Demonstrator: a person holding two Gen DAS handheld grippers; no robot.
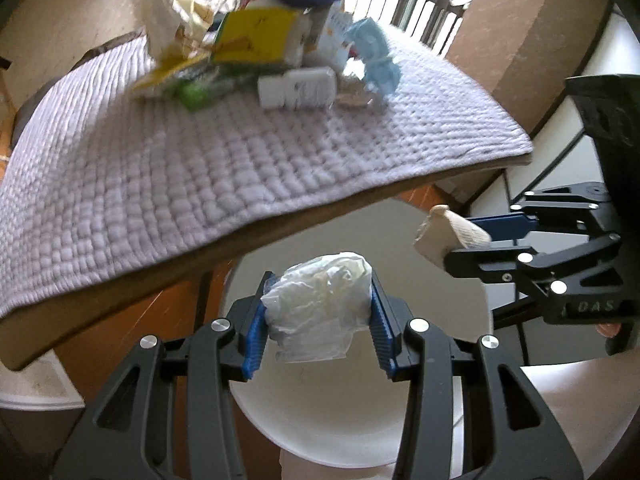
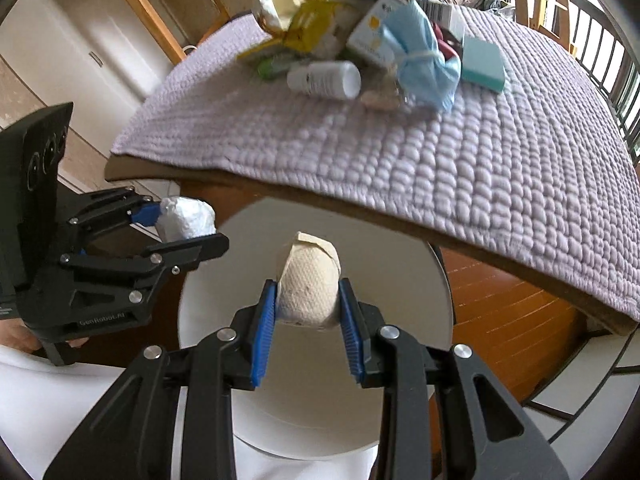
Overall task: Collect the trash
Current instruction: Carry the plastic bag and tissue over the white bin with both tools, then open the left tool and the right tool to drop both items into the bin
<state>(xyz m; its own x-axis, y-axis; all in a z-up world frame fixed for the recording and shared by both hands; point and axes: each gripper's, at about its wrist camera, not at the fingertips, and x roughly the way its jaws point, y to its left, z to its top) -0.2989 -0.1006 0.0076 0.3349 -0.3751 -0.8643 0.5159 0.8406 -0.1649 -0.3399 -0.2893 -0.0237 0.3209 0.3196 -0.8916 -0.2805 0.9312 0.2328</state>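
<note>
Quilted table cover (image 2: pixel 480 168) bearing an uncollected trash pile (image 2: pixel 360 40); left gripper (image 1: pixel 318 312) clamps a crumpled plastic wad (image 1: pixel 320 304), right gripper (image 2: pixel 308 304) a paper wad (image 2: pixel 310 280), both over the white bin (image 2: pixel 400 280), unreleased.

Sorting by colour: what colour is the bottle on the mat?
White bottle, clearest in the right wrist view.

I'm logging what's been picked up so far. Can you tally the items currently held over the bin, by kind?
Crumpled clear plastic wrap, in left hand-held gripper: 1
Beige paper wad, in right hand-held gripper: 1
Total: 2, both over the white bin.
</note>
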